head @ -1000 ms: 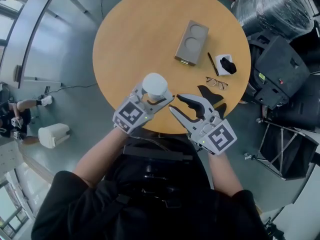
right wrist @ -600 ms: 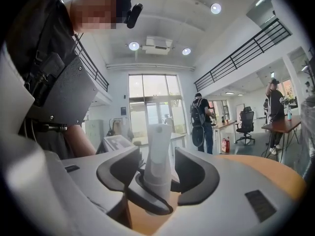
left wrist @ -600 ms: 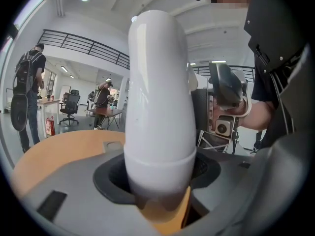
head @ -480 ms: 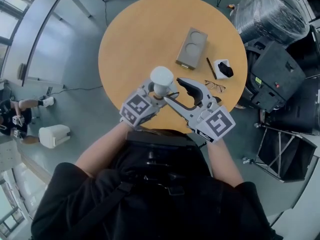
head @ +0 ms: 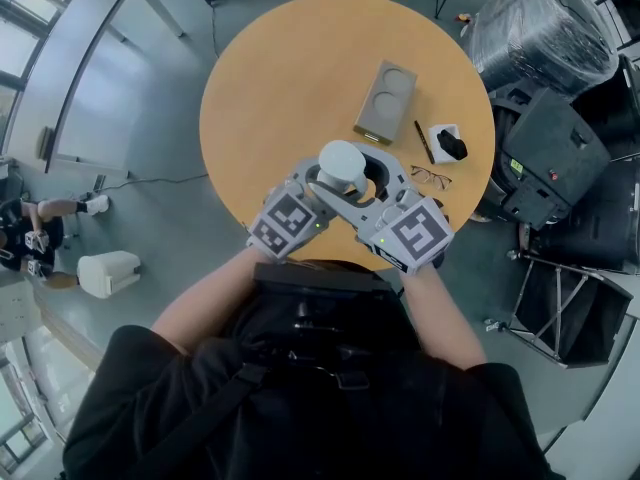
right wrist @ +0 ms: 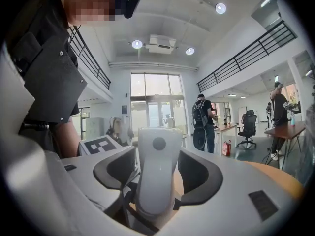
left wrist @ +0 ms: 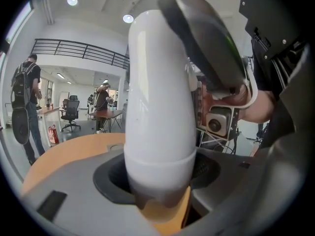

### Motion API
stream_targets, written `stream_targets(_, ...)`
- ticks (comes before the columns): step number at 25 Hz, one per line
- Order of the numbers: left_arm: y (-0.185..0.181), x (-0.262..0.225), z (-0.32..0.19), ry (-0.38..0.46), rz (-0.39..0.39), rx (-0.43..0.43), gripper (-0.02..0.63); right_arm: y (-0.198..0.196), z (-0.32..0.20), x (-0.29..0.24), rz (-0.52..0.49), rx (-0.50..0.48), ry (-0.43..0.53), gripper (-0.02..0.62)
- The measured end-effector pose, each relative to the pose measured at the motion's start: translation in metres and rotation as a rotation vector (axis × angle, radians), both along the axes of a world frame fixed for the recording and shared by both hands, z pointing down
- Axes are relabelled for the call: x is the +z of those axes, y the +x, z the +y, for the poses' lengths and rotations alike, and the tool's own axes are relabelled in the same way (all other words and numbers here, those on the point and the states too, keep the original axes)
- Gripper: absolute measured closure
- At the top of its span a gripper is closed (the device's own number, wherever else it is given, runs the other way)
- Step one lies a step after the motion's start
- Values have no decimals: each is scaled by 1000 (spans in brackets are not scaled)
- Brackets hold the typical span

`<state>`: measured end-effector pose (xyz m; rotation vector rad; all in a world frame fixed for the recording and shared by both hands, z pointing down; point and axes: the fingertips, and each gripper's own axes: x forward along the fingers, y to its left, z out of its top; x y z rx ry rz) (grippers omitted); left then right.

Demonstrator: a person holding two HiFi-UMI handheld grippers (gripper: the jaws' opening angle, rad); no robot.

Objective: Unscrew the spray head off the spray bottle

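Wood round worktop (head: 280, 78), grey floor (head: 130, 118); spray bottle (head: 341, 165) held over the worktop's lower part.
L tongs (head: 320, 190) clamp the bottle body; R tongs (head: 368, 180) just opening, spray head (right wrist: 156, 166) loose betw. them. Only the gripper views show balcony rail (right wrist: 246, 53) and person w/ backpack (right wrist: 203, 122); only the head view shows glasses (head: 430, 176).

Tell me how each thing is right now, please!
spray bottle, upright in the left gripper.
spray head, on the spray bottle.
left gripper, shut on the spray bottle.
right gripper, fingers just opening, spray head between them, unpressed.
glasses, lying on the table.
grey tray, both hollows empty.
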<state>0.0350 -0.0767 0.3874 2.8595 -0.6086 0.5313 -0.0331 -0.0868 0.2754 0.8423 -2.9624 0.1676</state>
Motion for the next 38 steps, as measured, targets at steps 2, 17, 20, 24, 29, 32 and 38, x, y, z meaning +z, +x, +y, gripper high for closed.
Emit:
stream_targets(2, -1, 1, 3, 11, -20, 7, 307, -5, -3, 1, 14, 12, 8, 309)
stream_targets(17, -3, -24, 25, 74, 55, 237, 313, -18, 16, -21, -67, -183, 0, 402)
stream_targets(20, -1, -31, 36, 66, 84, 306, 321, -17, 23, -27, -100, -250, -14, 402)
stream_targets(24, 3, -43, 50, 30, 151, 392, 328, -10, 30, -36, -176, -337, -54, 402)
stream_targets(29, 6, -57, 57, 33, 201, 463, 330, -3, 38, -48, -220, -432, -23, 400)
stream_targets(32, 9, -66, 62, 20, 230, 512, 332, 3, 46, -57, -230, -502, 5, 400)
stream_targets(38, 12, -82, 92, -119, 310, 668, 331, 3, 73, -63, -200, -733, -49, 411)
